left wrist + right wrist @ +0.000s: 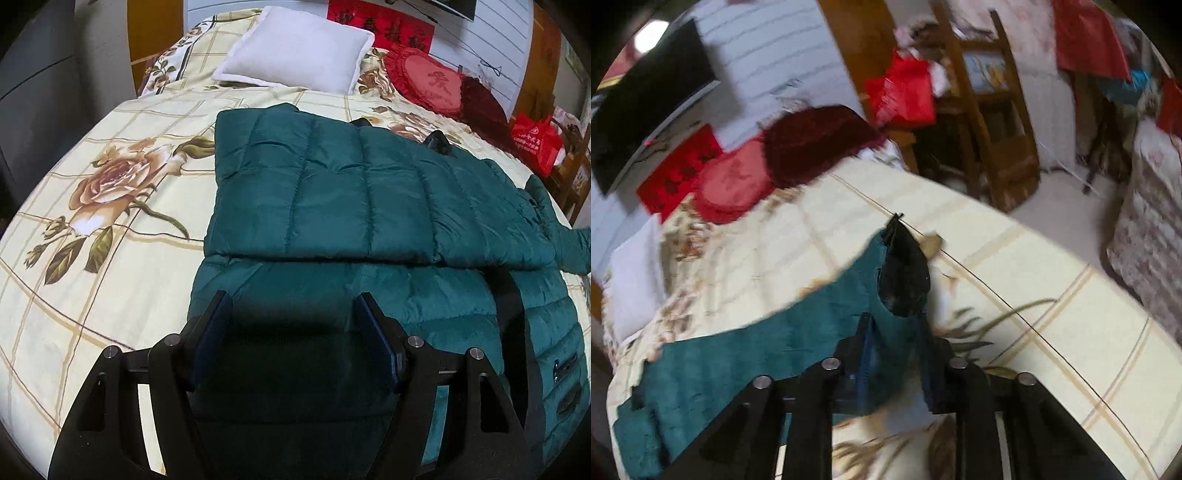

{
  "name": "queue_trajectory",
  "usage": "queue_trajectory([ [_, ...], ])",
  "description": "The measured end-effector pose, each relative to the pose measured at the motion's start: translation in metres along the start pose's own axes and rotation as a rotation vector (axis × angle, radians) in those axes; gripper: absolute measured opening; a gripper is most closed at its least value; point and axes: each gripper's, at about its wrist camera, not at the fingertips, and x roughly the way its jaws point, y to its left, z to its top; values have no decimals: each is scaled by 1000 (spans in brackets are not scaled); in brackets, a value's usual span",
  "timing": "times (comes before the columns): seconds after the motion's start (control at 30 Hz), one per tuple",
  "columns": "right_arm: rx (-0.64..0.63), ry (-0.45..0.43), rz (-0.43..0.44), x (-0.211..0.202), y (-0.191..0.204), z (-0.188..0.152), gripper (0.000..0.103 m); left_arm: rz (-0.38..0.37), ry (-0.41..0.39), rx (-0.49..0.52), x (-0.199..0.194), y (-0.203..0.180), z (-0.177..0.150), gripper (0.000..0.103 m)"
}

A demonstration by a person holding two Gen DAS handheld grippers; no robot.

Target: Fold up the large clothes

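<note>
A dark green quilted puffer jacket lies on the floral bed, one side folded over the body. My left gripper is open above the jacket's near edge, nothing between its fingers. In the right wrist view, my right gripper is shut on the jacket's sleeve near its black cuff and holds it up over the bedspread. The rest of the jacket trails down to the left. That view is motion-blurred.
The bed has a cream floral cover. A white pillow and red cushions sit at the head. A red bag and a wooden chair stand beside the bed. A black screen hangs on the wall.
</note>
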Motion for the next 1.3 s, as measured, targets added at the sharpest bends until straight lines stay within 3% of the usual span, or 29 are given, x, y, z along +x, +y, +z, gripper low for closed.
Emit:
queue_trajectory([
  [0.13,-69,-36,94,-52,61,1,16,5,36,-4,7,1,-2,85],
  [0.2,-112,-27,97,-68,87,-3,16,-8,43,-21,9,4,-4,85],
  [0.3,-133,5,13,-77,93,-5,16,-23,46,-35,7,7,-6,85],
  [0.37,-85,21,7,-78,75,-6,27,-28,48,-34,6,7,-7,85],
  [0.43,-33,20,-30,-80,50,-8,65,-29,50,-34,6,7,-7,86],
  [0.5,-17,7,-63,-81,30,-11,80,-21,50,-29,6,5,-7,86],
  [0.53,-13,10,-83,-78,19,-13,80,-15,50,-24,6,4,-8,87],
  [0.8,71,125,-100,-3,-54,-27,80,0,49,-10,8,0,-7,89],
  [0.97,134,138,-59,53,-79,-33,80,0,48,-8,8,2,-7,89],
  [1.07,79,89,-53,71,-75,-26,74,3,49,-5,8,1,-7,90],
  [1.23,-17,87,-32,87,-54,-14,28,1,49,-7,9,1,-6,91],
  [1.3,-32,79,-22,83,-47,-15,16,4,48,-5,8,0,-6,91],
])
